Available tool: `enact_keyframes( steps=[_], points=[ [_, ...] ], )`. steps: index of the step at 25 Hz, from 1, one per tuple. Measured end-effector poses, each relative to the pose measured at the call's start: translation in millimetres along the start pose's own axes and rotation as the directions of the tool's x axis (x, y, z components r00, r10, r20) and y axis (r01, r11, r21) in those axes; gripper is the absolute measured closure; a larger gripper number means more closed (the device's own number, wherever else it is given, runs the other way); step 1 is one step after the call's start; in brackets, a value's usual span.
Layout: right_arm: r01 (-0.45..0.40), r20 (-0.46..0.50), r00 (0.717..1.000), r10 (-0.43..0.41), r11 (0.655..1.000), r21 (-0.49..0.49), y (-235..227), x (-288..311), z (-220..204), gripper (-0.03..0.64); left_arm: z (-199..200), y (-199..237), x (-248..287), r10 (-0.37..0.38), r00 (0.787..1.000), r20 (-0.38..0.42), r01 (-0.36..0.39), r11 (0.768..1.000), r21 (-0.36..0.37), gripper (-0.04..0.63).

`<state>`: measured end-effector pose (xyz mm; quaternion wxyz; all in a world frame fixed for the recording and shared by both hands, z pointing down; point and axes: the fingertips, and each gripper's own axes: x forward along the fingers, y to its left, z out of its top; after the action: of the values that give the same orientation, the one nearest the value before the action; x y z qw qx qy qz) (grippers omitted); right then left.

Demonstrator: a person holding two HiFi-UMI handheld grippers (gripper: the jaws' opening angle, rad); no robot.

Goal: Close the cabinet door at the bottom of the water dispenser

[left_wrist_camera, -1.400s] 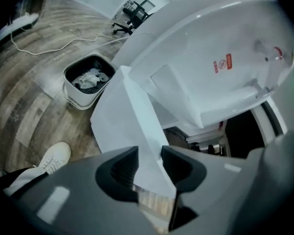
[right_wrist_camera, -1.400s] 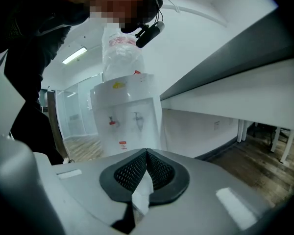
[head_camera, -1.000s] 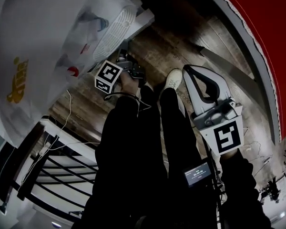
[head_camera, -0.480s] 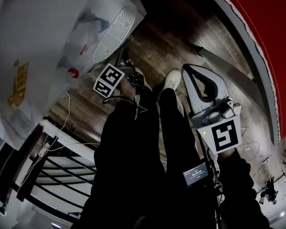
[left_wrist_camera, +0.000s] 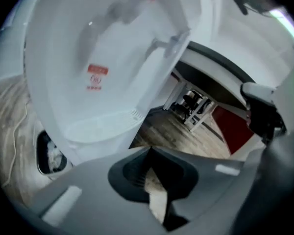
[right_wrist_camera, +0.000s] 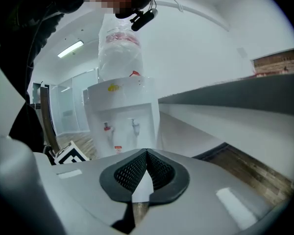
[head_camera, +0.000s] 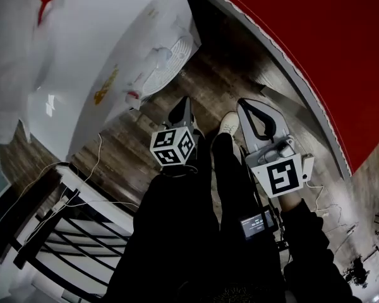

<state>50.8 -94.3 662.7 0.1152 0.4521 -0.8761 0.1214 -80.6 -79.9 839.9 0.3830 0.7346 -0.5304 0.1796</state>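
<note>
Head view: your left gripper [head_camera: 182, 108] and right gripper [head_camera: 258, 117] hang apart from the water dispenser [head_camera: 107, 49] at upper left, cabinet door unseen. Left gripper view: jaws clenched, empty, the dispenser's front close ahead. Right gripper view: clenched on nothing too, alone showing the bottle [right_wrist_camera: 118, 53] on top; probably you're finishing, so next check the door sits flush

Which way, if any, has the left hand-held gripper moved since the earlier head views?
Yes. The left hand-held gripper has drawn back from the drip tray, toward the person.
</note>
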Motion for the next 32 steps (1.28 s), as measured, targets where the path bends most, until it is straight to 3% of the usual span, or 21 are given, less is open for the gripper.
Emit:
enact_keyframes(
  steps=[3,6,8,11,14,21,26,29,32],
  points=[
    [0.011,0.0,1.0,-0.011,1.0,0.001,-0.5,-1.9,16.8,0.618,40.2,-21.4,-30.5,0.023,0.996,0.092,-0.037,0.988,0.151,0.588],
    [0.042,-0.106,0.994,-0.042,0.999,-0.003,-3.2,-12.3,21.9,0.618,71.4,-46.3,-68.9,0.008,0.988,0.153,-0.047,0.967,0.251,0.588],
    [0.084,-0.103,0.991,-0.086,0.996,-0.022,-6.0,-22.0,38.8,0.618,89.8,-58.0,-100.0,0.013,0.981,0.191,-0.07,0.953,0.295,0.588],
    [0.129,-0.055,0.99,-0.133,0.989,-0.068,-8.0,-34.3,81.8,0.618,129.1,-63.7,-146.9,0.067,0.955,0.29,-0.155,0.943,0.293,0.588],
    [0.144,0.005,0.989,-0.145,0.984,-0.108,-6.1,-42.5,135.6,0.618,187.0,-75.0,-200.8,0.106,0.892,0.439,-0.252,0.924,0.289,0.589],
    [0.213,0.098,0.973,-0.21,0.977,-0.019,8.3,-71.1,235.2,0.618,292.7,-103.8,-296.4,0.084,0.781,0.619,-0.295,0.923,0.247,0.588],
    [0.211,0.175,0.964,-0.2,0.976,-0.049,22.3,-66.3,289.2,0.618,338.7,-128.0,-306.9,-0.008,0.754,0.657,-0.267,0.91,0.317,0.589],
    [0.203,0.221,0.958,-0.185,0.977,-0.059,26.5,-61.6,317.0,0.618,355.4,-135.8,-314.9,-0.036,0.739,0.673,-0.243,0.917,0.315,0.589],
    [0.189,0.256,0.953,-0.163,0.979,-0.079,31.2,-61.0,335.0,0.618,364.5,-144.9,-323.6,-0.055,0.725,0.687,-0.246,0.91,0.333,0.588]
  ],
)
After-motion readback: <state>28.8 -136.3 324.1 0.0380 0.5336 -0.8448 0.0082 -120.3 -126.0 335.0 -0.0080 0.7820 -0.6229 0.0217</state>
